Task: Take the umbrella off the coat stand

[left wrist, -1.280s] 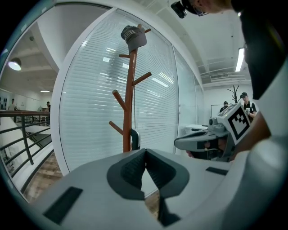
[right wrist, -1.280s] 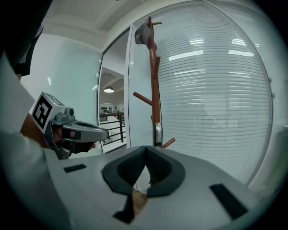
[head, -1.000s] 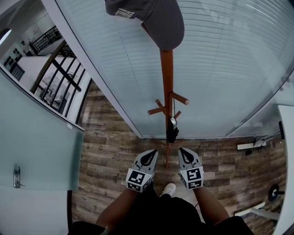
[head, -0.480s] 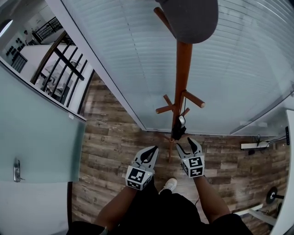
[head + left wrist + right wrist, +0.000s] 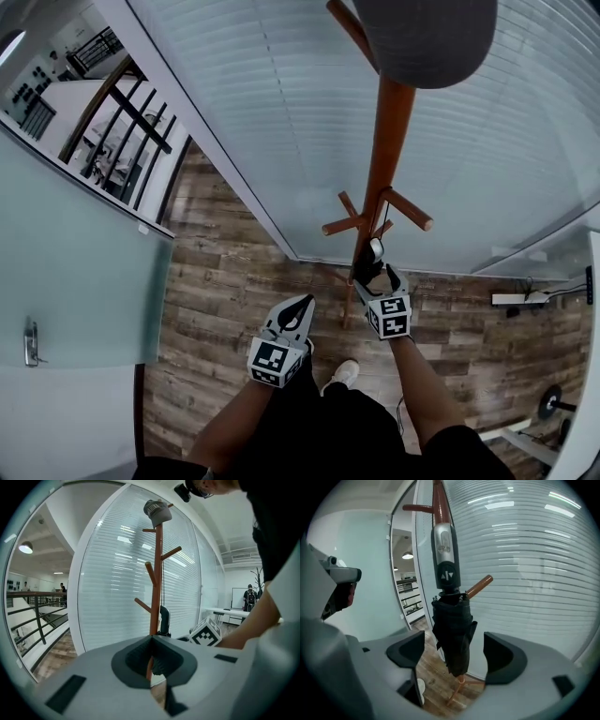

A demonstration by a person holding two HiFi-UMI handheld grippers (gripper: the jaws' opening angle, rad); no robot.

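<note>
A folded black umbrella (image 5: 452, 630) with a grey handle (image 5: 444, 555) hangs by a cord from a peg of the wooden coat stand (image 5: 386, 159). In the head view the umbrella (image 5: 366, 267) hangs just beyond my right gripper (image 5: 375, 278). In the right gripper view, the right gripper (image 5: 453, 644) has its jaws opening wide. The umbrella's canopy hangs between them, touching neither pad. My left gripper (image 5: 302, 305) is shut and empty, held lower and to the left. The left gripper (image 5: 152, 638) points at the stand (image 5: 157, 583) and umbrella (image 5: 164, 619).
A grey cap (image 5: 427, 37) tops the stand. Behind it curves a glass wall with blinds (image 5: 281, 122). A glass door (image 5: 75, 281) is on the left, and a black railing (image 5: 122, 141) lies beyond. The floor is wood plank (image 5: 225, 291). My shoe (image 5: 342, 375) is below.
The right gripper has moved toward the umbrella and its jaws have gone from shut to wide apart. The left gripper shifted slightly down and left.
</note>
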